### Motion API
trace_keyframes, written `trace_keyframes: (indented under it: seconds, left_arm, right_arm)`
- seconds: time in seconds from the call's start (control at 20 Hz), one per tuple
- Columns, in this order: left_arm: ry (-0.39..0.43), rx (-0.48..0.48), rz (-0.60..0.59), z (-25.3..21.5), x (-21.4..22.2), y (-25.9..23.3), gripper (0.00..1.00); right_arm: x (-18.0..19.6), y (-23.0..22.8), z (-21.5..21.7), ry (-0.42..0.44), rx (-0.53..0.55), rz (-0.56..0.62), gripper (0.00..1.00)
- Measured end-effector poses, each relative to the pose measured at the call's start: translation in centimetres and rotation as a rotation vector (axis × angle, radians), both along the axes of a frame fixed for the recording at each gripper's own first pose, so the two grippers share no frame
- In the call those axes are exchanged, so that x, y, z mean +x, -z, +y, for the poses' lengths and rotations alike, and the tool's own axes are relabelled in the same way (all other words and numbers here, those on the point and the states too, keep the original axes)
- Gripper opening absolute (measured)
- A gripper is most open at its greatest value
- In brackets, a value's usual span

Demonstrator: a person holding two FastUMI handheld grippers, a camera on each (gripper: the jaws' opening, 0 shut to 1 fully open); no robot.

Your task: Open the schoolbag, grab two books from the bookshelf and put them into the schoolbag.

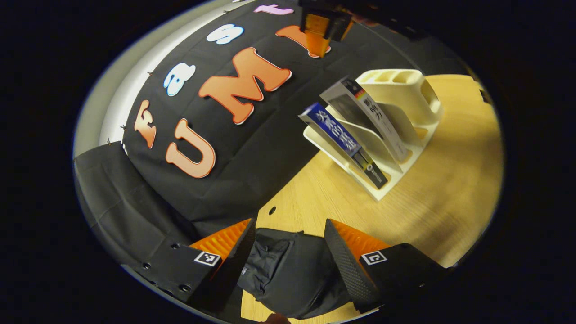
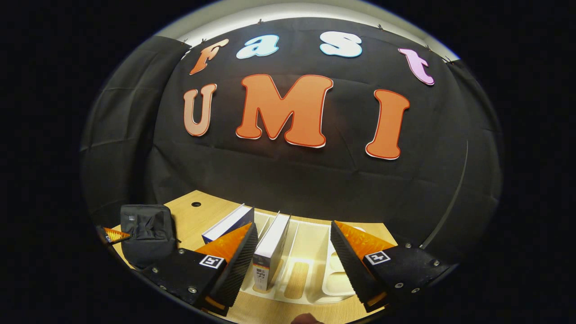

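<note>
while the black schoolbag (image 1: 288, 270) lies flat on the wooden bench (image 1: 450, 189), the left tool (image 1: 290, 258) hangs just over it w/ fingers spread wide and nothing gripped. the bag sits between the fingertips, prob. lined up for a grab at its top so it can be opened; whether the fingers touch the fabric can't be told. the zip isn't clear, so open or closed is hard to say, though it looks closed.

further along the bench stands a cream bookshelf (image 1: 405, 90), a slotted rack. two books lean in its slots, spines up and tilted so they can be pinched from above: a blue book (image 1: 342, 144) in the near slot, a grey-and-white book (image 1: 369, 121) behind it.

in the right gripper view, the right tool (image 2: 292, 252) hovers over that rack (image 2: 310, 270), also released and wide apart, holding nothing. the grey-and-white book (image 2: 270, 252) stands between its fingers near the left one, apparently apart from it; the blue one (image 2: 227, 225) is just outside, partly hidden behind that finger. likely it waits to pinch the first book. the bag (image 2: 146, 234) lies well off to the side, with a finger of the other tool (image 2: 112, 235) at its edge.

rack's lower edge is cut off; book titles too small to read.
</note>
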State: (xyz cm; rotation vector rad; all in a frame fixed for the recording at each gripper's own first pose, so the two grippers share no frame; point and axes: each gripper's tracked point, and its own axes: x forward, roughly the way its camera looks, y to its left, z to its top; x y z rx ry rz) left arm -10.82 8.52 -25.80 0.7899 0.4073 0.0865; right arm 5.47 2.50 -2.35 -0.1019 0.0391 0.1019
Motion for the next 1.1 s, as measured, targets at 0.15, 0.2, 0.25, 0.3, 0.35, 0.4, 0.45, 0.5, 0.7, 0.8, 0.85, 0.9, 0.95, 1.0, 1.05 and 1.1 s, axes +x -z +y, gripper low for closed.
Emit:
trace_keyframes:
  seconds: [0.15, 0.2, 0.25, 0.3, 0.35, 0.4, 0.45, 0.5, 0.7, 0.8, 0.85, 0.9, 0.95, 1.0, 1.05, 1.1]
  left_arm:
    - [-0.012, 0.044, 0.07, 1.0, -1.6, 3.3, 0.98]
    - [-0.02, 0.057, 0.092, 1.4, -1.9, 4.1, 0.97]
    - [-0.029, 0.069, 0.105, 1.9, -2.4, 4.7, 0.97]
    - [-0.038, 0.081, 0.116, 2.5, -2.6, 5.1, 0.97]
    - [-0.049, 0.087, 0.132, 3.0, -3.0, 5.7, 0.97]
    - [-0.061, 0.093, 0.148, 3.5, -3.2, 6.4, 0.97]
    - [-0.07, 0.096, 0.157, 3.9, -3.5, 6.8, 0.97]
    - [-0.079, 0.101, 0.171, 4.2, -3.7, 7.1, 0.97]
    - [-0.106, 0.123, 0.202, 5.9, -4.0, 8.3, 0.97]
    - [-0.126, 0.148, 0.222, 6.9, -4.2, 8.7, 0.96]
    - [-0.139, 0.162, 0.22, 7.7, -4.0, 8.8, 0.96]
    - [-0.171, 0.165, 0.225, 8.7, -4.0, 9.1, 0.96]
    - [-0.193, 0.161, 0.231, 9.7, -3.9, 9.4, 0.96]
    - [-0.207, 0.164, 0.235, 10.4, -3.6, 9.3, 0.96]
    - [-0.207, 0.168, 0.239, 10.8, -2.9, 9.2, 0.95]
    - [-0.199, 0.177, 0.243, 10.9, -2.1, 9.1, 0.95]
  right_arm:
    - [0.4, 0.4, -0.2, 0.002, -0.002, 0.007, 0.98]
    - [0.4, 0.5, -0.2, 0.003, -0.001, 0.009, 0.98]
    - [0.5, 0.6, -0.2, 0.005, 0.0, 0.011, 0.98]
    - [0.6, 0.7, -0.2, 0.003, 0.002, 0.014, 0.98]
    - [0.6, 0.6, -0.3, 0.006, 0.001, 0.015, 0.98]
    - [0.7, 0.7, -0.3, 0.005, 0.001, 0.015, 0.98]
    - [0.7, 0.7, -0.2, 0.007, 0.0, 0.014, 0.98]
    - [0.8, 0.7, -0.3, 0.006, 0.001, 0.014, 0.98]
    - [1.0, 0.6, -0.4, 0.014, -0.001, 0.015, 0.97]
    - [1.0, 0.6, -0.3, 0.017, 0.002, 0.018, 0.98]
    - [1.0, 0.5, -0.3, 0.017, 0.003, 0.016, 0.97]
    - [1.2, 0.4, -0.3, 0.02, 0.001, 0.016, 0.98]
    - [1.3, 0.3, -0.2, 0.021, -0.001, 0.018, 0.98]
    - [1.7, 0.3, 0.0, 0.02, -0.002, 0.023, 0.97]
    - [2.0, 0.2, 0.1, 0.02, -0.001, 0.028, 0.98]
    - [2.0, 0.3, 0.4, 0.016, 0.0, 0.031, 0.98]
